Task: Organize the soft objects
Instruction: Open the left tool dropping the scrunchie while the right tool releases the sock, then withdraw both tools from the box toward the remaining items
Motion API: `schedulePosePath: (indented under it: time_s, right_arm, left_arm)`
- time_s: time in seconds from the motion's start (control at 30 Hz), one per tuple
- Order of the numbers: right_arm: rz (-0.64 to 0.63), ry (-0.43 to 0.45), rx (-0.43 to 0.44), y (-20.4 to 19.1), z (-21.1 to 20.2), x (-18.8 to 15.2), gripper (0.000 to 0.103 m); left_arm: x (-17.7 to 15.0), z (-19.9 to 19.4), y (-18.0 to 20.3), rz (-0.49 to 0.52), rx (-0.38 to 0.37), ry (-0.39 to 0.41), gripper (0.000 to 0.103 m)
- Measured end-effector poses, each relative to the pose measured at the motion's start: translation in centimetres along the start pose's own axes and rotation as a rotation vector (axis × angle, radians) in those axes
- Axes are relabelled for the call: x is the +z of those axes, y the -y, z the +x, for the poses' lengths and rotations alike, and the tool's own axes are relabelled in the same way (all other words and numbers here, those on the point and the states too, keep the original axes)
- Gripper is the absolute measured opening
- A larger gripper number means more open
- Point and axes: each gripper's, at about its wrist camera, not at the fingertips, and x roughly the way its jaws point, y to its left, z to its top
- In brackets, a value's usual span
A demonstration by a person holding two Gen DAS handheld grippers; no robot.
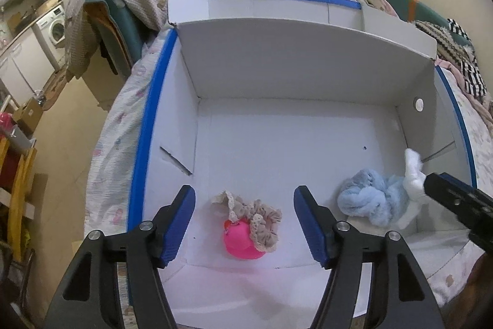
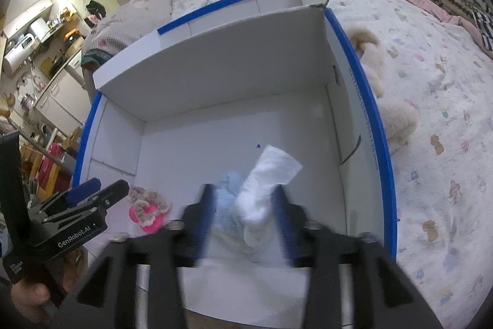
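We see both tongs over the white box [image 1: 308,76]. Left gripper [image 1: 245,224] open, empty, above pink toy [image 1: 242,242]. Right gripper [image 2: 243,221] open around white sock [image 2: 262,193], pads apart; blue cloth [image 1: 369,199] beside.

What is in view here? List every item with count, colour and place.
cardboard box: one, white with blue-taped edges, on the bed
frilly scrunchie: one, beige, box floor, draped over the pink toy
pink toy: one, neon pink, box floor, near left
fluffy cloth: one, light blue, box floor, near right
white sock: one, between the right claw's fingers
plush toy: one, cream, on the bed outside the box
left claw: open, above the pink toy
right claw: open, blurred
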Motion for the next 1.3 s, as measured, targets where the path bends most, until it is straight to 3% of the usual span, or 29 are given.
schedulePosePath:
  time_s: [0.2,0.37,0.6,0.93,1.3]
  right_arm:
    - [0.029,0.035,0.024,-0.1,-0.6,0.2,0.074]
    - [0.029,0.077,0.018,-0.3,-1.4,0.3,0.103]
    - [0.064,0.12,0.041,0.0,-2.6,-0.3,0.103]
    - [-0.014,0.206,-0.032,-1.3,-5.5,-2.2,0.103]
    - [-0.088,0.112,-0.073,-2.4,-5.5,-5.9,0.103]
  left_arm:
    - [-0.1,-1.2,-0.1,-0.002,-0.014,0.041,0.064]
    - [-0.4,-2.2,-0.5,-0.015,0.0,0.064,0.065]
    - [-1.1,-3.7,-0.9,-0.017,0.019,0.077,0.065]
    - [-2.6,-5.5,-2.4,-0.039,-0.013,0.078,0.065]
    - [-5.9,-6.8,-4.2,-0.043,0.021,0.072,0.065]
